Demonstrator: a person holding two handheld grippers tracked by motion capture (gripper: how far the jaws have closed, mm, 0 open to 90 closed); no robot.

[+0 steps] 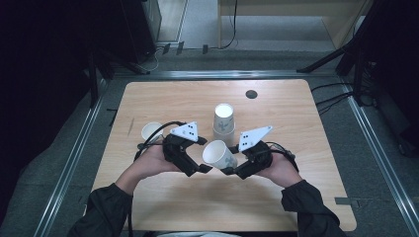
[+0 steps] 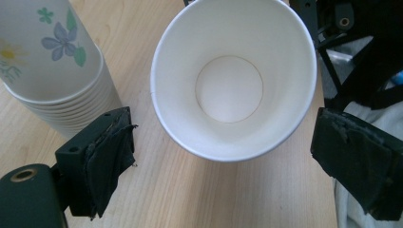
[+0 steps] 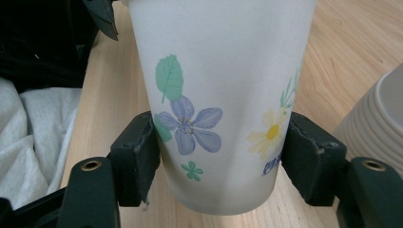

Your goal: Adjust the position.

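My pale wooden worktop (image 1: 197, 197) with rounded corners lies under both my grippers. Beyond my jaws stands an upside-down stack of white paper cups with flower prints (image 1: 224, 123); in the left gripper view it sits just outside my left-hand pad, ribbed rims down on the wood. Farther off, behind my left gripper (image 1: 200, 168), a single white paper cup (image 1: 151, 131) stands mouth up.

Between the two grippers is the white paper cup with the blue and yellow flower print (image 1: 219, 154), tipped on its side in the air, mouth toward my left jaws. My right gripper (image 1: 228, 170) has it: the two padded jaws press on opposite sides of the lower wall, partly closed to the cup's width, near its base.

My left jaws stand wide apart, one pad on either side of the cup's open mouth, touching nothing; I look straight down into its bare white bottom.
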